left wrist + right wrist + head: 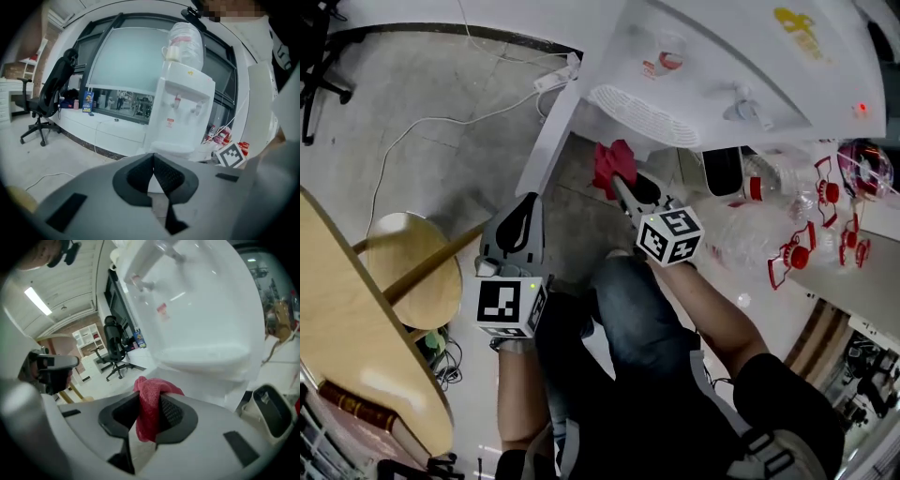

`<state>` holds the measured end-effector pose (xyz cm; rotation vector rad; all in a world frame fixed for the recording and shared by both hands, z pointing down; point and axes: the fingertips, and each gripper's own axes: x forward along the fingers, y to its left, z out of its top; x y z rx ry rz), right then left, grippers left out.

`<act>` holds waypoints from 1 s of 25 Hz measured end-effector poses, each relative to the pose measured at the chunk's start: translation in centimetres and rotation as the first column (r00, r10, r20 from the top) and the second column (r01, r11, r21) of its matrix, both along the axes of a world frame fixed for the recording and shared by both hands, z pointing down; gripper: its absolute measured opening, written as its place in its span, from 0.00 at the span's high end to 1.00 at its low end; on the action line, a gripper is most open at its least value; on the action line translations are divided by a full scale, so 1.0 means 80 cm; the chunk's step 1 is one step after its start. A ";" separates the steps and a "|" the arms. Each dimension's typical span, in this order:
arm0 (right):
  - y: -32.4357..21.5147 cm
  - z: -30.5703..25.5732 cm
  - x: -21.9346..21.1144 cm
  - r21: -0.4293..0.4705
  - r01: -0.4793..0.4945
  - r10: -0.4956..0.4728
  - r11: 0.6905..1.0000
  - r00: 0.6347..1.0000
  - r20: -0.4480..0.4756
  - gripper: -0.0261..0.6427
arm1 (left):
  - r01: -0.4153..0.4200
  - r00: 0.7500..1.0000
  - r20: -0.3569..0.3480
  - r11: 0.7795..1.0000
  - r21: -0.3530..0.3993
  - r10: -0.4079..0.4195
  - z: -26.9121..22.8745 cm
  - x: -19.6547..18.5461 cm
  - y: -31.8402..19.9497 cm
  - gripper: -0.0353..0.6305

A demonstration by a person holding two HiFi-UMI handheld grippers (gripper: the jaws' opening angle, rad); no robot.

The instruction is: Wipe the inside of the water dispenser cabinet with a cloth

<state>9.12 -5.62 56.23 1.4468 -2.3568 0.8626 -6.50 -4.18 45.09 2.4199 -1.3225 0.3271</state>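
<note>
The white water dispenser (712, 75) stands ahead of me, with its lower cabinet door (551, 136) swung open to the left. My right gripper (623, 185) is shut on a red cloth (614, 167), held just in front of the cabinet opening below the drip tray. In the right gripper view the cloth (149, 404) is bunched between the pads and hangs out past them. My left gripper (528, 202) sits lower left, beside the door's edge, shut with nothing in it. In the left gripper view its jaws (153, 159) meet, and the dispenser (180, 112) rises beyond them.
A round wooden stool (417, 272) and a wooden tabletop (356, 347) lie at the left. A power strip with its cable (553, 80) lies on the floor by the door. Clear bottles and red-and-white items (797, 248) crowd the right. An office chair (49, 98) stands far left.
</note>
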 end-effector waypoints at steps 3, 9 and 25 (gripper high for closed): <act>0.028 -0.100 -0.012 0.071 0.063 -0.062 0.995 0.998 -0.022 0.80 | 0.011 1.000 0.003 1.000 0.006 -0.011 -0.067 0.001 0.013 0.93; 0.068 -0.324 -0.038 0.213 0.169 -0.157 0.962 0.985 -0.073 0.80 | 0.012 1.000 -0.021 1.000 0.028 -0.012 -0.223 -0.013 0.039 0.93; 0.089 -0.787 -0.053 0.378 0.297 -0.263 0.877 0.954 -0.141 0.80 | 0.008 1.000 -0.021 0.993 0.121 -0.006 -0.631 -0.017 0.086 0.93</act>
